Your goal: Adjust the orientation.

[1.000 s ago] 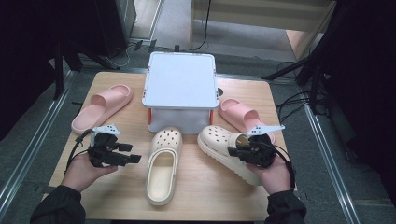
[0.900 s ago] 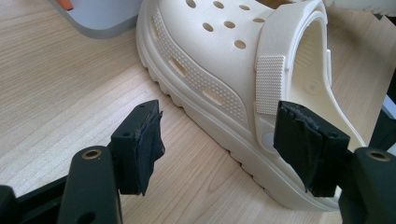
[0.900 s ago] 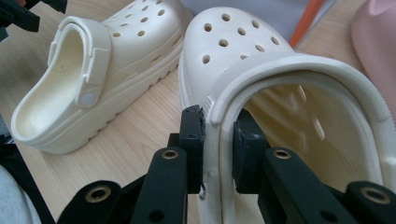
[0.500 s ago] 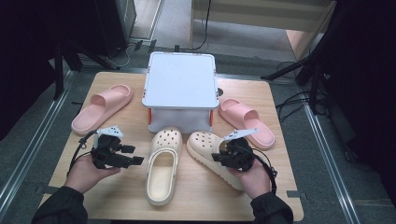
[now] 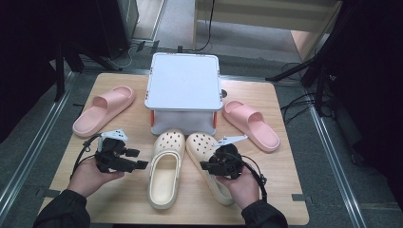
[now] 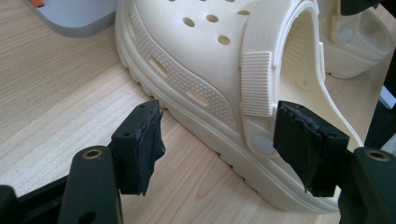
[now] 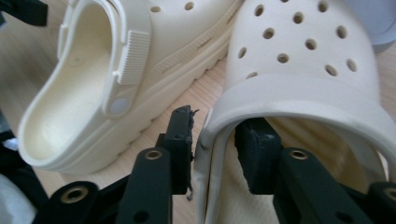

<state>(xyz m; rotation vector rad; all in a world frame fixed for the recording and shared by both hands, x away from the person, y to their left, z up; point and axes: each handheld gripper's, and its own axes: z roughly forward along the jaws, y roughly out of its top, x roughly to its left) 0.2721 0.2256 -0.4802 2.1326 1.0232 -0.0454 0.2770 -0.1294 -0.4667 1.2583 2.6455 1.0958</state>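
a closed grey lidded bin point(image 5: 184, 92) stands mid-table. just before it two cream perforated clogs lie side by side. the right gripper point(image 7: 212, 140) straddles the right clog point(image 5: 209, 164) rim, jaws just opening, pads loose. the left gripper point(image 6: 217, 149), held level, gapes beside the left clog point(image 6: 219, 70), holding nothing.

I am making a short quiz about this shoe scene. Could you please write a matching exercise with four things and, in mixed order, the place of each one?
Things:
1. left cream clog
2. right cream clog
3. grey box
4. left pink slide

Places:
A. at the back middle of the table
B. its side wall stands between the jaws of the right gripper
C. far left of the table, beside the box
D. just in front of the open left gripper

Pairs: 1-D, 2-B, 3-A, 4-C
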